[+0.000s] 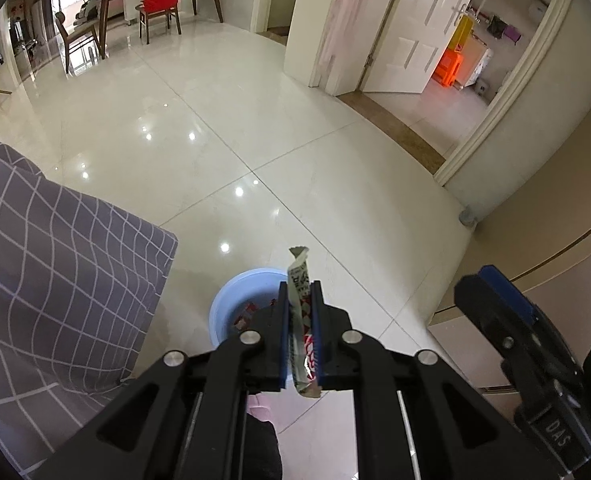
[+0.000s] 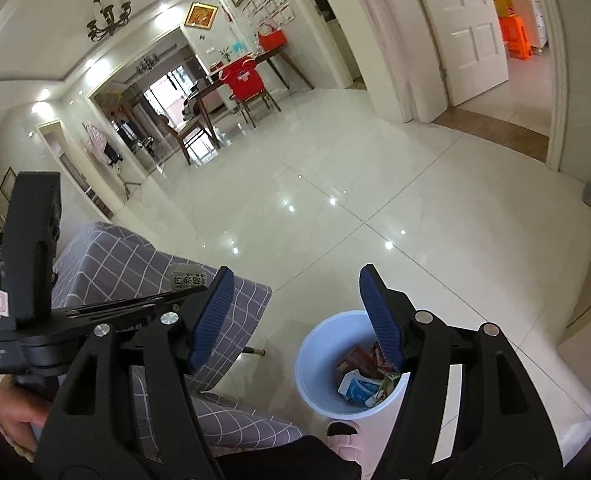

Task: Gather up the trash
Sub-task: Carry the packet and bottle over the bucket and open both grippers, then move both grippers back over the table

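Left gripper [image 1: 300,300] clamps wrapper [image 1: 300,280] over bin [image 2: 319,344]; right gripper [image 2: 295,312] fingers apart

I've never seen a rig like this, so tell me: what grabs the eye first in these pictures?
Most striking is the long snack wrapper pinched upright between the blue-padded fingers of the left gripper, poised above a pale blue bin on the glossy white floor. The bin already holds crumpled packaging. The right gripper hangs wide open and empty beside a grey checked cloth.
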Motion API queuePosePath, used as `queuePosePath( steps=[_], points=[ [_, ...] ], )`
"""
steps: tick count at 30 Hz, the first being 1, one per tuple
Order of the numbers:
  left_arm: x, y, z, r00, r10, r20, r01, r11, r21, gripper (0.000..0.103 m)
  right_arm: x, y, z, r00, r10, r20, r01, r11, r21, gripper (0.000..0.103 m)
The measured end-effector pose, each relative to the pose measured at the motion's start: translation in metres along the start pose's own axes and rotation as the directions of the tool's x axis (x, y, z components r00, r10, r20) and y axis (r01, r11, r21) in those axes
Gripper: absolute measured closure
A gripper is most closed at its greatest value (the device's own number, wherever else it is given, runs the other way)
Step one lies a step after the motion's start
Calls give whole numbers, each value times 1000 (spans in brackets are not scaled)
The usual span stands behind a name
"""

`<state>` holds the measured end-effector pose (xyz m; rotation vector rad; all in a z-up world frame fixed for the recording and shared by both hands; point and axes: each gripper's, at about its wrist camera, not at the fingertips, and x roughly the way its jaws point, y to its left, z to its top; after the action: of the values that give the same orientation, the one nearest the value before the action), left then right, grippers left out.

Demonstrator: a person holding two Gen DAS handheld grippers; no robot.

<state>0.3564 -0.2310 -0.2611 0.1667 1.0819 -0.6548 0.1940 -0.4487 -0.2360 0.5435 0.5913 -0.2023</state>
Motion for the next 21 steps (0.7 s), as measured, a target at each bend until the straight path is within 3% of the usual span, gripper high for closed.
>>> queuePosePath(
  steps=[3,5,6,9,21],
  points=[
    [3,-4,3,1000,-20,3,20,1000,-10,91,-4,-5,2,1000,-10,15,10,1000,15,38],
    [5,-6,5,1000,-23,-15,23,1000,-15,60,-5,-6,2,1000,-16,23,15,1000,19,38],
    [5,-6,6,1000,-18,-18,17,1000,-16,35,-5,-6,1,1000,-19,23,19,1000,22,38],
    [-3,-6,5,1000,18,18,-18,1000,-13,33,-5,-9,0,1000,-18,17,18,999,30,38],
    [-43,1,-3,998,13,58,-11,1000,-25,33,-12,13,4,1000,-2,15,2,1000,1,38]
  ],
)
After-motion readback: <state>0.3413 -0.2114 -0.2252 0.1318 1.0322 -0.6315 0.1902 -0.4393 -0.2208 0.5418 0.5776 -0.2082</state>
